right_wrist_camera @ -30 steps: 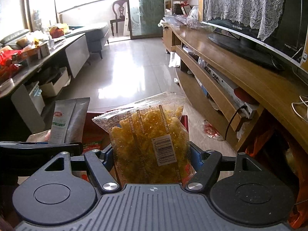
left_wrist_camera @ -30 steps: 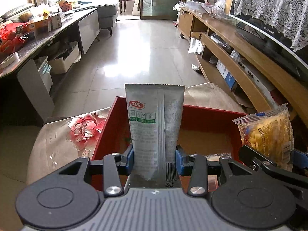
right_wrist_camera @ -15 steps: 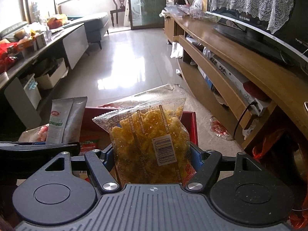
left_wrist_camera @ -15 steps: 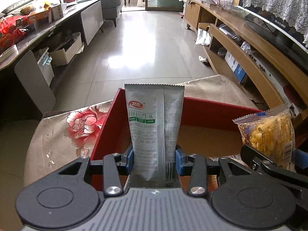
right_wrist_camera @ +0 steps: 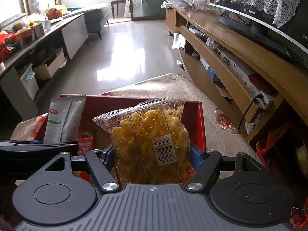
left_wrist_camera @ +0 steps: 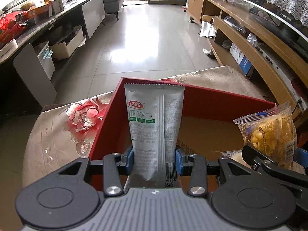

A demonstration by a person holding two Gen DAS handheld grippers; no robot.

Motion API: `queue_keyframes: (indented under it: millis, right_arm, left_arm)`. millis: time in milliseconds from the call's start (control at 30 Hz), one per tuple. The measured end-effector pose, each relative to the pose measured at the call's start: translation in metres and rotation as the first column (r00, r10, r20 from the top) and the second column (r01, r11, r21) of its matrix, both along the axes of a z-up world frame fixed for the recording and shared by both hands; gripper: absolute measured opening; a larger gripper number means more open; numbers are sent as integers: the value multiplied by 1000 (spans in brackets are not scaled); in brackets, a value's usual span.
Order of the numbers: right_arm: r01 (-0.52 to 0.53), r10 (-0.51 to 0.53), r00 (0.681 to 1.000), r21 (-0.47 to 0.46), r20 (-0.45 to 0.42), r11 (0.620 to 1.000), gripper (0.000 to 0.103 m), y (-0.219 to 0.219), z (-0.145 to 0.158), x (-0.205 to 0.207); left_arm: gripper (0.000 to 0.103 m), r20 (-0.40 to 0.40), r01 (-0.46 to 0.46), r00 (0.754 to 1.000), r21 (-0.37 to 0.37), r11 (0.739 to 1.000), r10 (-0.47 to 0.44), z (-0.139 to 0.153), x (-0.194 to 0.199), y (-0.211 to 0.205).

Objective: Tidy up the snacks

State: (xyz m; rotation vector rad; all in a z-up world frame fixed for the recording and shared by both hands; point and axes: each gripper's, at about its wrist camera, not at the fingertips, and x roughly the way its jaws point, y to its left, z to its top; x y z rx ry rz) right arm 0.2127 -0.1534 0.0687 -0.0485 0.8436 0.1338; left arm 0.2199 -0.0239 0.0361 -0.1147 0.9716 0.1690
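My left gripper [left_wrist_camera: 154, 162] is shut on a tall silver snack packet [left_wrist_camera: 154, 119] that stands upright over the near left part of the red box [left_wrist_camera: 221, 104]. In the right wrist view my right gripper [right_wrist_camera: 152, 158] is shut on a clear bag of yellow snacks [right_wrist_camera: 150, 134], held over the right side of the red box [right_wrist_camera: 198, 127]. The same yellow bag [left_wrist_camera: 269, 130] shows at the right edge of the left wrist view, and the silver packet [right_wrist_camera: 63, 119] at the left of the right wrist view. A red snack pack [right_wrist_camera: 86, 140] lies inside the box.
The box sits on a low table with a beige cloth printed with a red flower [left_wrist_camera: 80, 115]. A long wooden TV cabinet [right_wrist_camera: 240, 57] runs along the right. A dark counter with clutter [left_wrist_camera: 28, 19] runs along the left. Shiny tiled floor [left_wrist_camera: 150, 38] lies beyond.
Both grippers have sunk toward the red box with their packets still gripped. The box and cloth now fill more of each view.
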Motion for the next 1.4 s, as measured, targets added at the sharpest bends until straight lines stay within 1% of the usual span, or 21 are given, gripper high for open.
queue_keyframes:
  millis: [567, 733, 933, 1100, 1200, 1333, 1400]
  right_arm:
    - [-11, 11, 998, -12, -54, 1000, 79, 3, -16, 9]
    - [-13, 12, 997, -13, -72, 1000, 80, 3, -20, 10]
    - [-12, 11, 997, -12, -78, 1000, 80, 3, -21, 9]
    - [-17, 16, 998, -12, -63, 1000, 82, 3, -18, 9]
    - [-17, 17, 999, -4, -52, 1000, 84, 2, -16, 7]
    - [-21, 21, 999, 5, -45, 1000, 87, 0, -15, 7]
    - [-22, 22, 999, 10, -39, 1000, 87, 0, -14, 7]
  left_arm:
    - [42, -51, -7, 999, 5, 1000, 7, -19, 6, -3]
    - [43, -60, -9, 998, 6, 1000, 9, -21, 6, -3]
    - [48, -61, -22, 998, 24, 999, 23, -20, 6, -2]
    - [58, -44, -36, 998, 19, 999, 37, -16, 4, 4]
    - [60, -36, -40, 999, 24, 999, 41, -13, 3, 5]
    - [61, -25, -38, 999, 27, 999, 39, -10, 1, 6]
    - [64, -17, -33, 999, 26, 999, 33, -7, 0, 7]
